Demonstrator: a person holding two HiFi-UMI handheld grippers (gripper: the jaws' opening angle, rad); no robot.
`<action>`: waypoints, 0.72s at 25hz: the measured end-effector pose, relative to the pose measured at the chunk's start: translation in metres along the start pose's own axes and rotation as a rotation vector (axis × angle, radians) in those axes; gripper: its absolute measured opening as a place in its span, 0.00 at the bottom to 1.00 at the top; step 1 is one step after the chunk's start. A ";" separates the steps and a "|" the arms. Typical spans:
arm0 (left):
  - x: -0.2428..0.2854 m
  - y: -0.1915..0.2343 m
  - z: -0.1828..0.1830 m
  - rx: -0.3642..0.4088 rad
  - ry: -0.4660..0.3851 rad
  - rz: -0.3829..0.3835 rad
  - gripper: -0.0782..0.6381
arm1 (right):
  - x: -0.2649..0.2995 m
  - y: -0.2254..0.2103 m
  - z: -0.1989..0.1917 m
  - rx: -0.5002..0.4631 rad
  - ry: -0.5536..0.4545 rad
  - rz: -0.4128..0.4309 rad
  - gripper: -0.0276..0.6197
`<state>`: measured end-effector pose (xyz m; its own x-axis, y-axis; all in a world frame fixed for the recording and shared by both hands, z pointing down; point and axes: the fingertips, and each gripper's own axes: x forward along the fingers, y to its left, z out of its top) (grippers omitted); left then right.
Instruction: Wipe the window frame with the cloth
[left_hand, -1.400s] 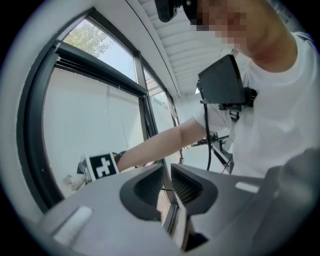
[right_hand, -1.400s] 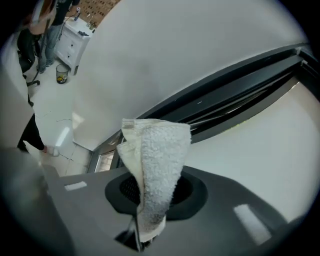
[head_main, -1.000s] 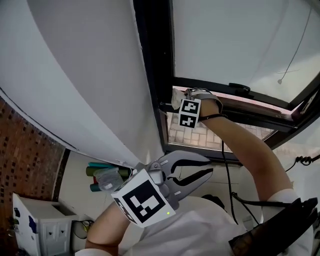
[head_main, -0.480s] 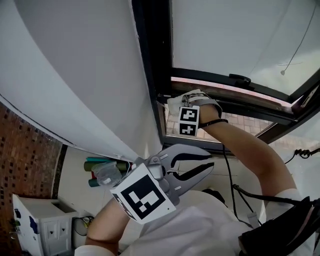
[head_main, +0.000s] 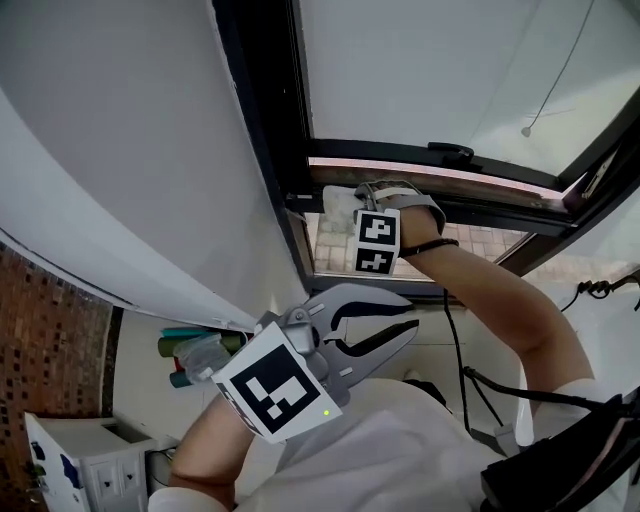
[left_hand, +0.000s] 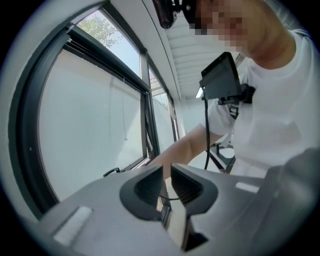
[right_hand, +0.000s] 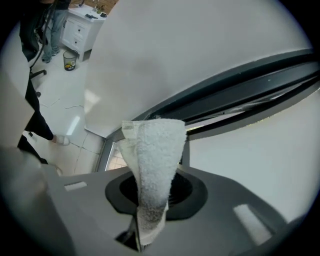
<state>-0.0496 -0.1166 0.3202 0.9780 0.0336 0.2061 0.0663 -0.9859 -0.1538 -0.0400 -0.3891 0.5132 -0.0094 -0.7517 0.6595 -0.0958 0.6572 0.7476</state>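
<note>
Here, the right gripper (right_hand: 155, 192) has its fingers clamped on the cloth (right_hand: 152, 155), whose soft, light terry fold projects beyond the fingertips, near the window frame (right_hand: 235, 95). A hold low on the bunch should suit it. The left gripper (left_hand: 166, 182) holds its fingers apart, empty.

Left gripper (head_main: 408, 316) jaws apart — right gripper (right_hand: 151, 190) clamped.

I see my right hand-held gripper (head_main: 345, 208), clamped on the cloth (head_main: 335, 200), wedged in the window frame (head_main: 262, 140) corner, with the post at 9 o'clock, the sash bar (head_main: 470, 168) at 12, and free room only through the open gap (head_main: 335, 250) toward 6 o'clock.
</note>
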 end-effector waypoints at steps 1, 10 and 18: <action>0.004 -0.001 0.001 -0.001 0.000 -0.006 0.21 | 0.004 -0.002 -0.008 0.004 0.016 -0.003 0.15; 0.040 0.001 0.000 -0.028 0.011 -0.020 0.21 | 0.027 0.021 -0.051 0.028 0.048 0.037 0.15; 0.082 -0.001 0.010 -0.021 0.011 -0.047 0.21 | 0.005 0.055 -0.099 0.058 0.045 0.099 0.15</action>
<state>0.0325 -0.1109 0.3275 0.9716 0.0780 0.2234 0.1077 -0.9864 -0.1239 0.0530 -0.3515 0.5655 0.0224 -0.6792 0.7337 -0.1545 0.7227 0.6737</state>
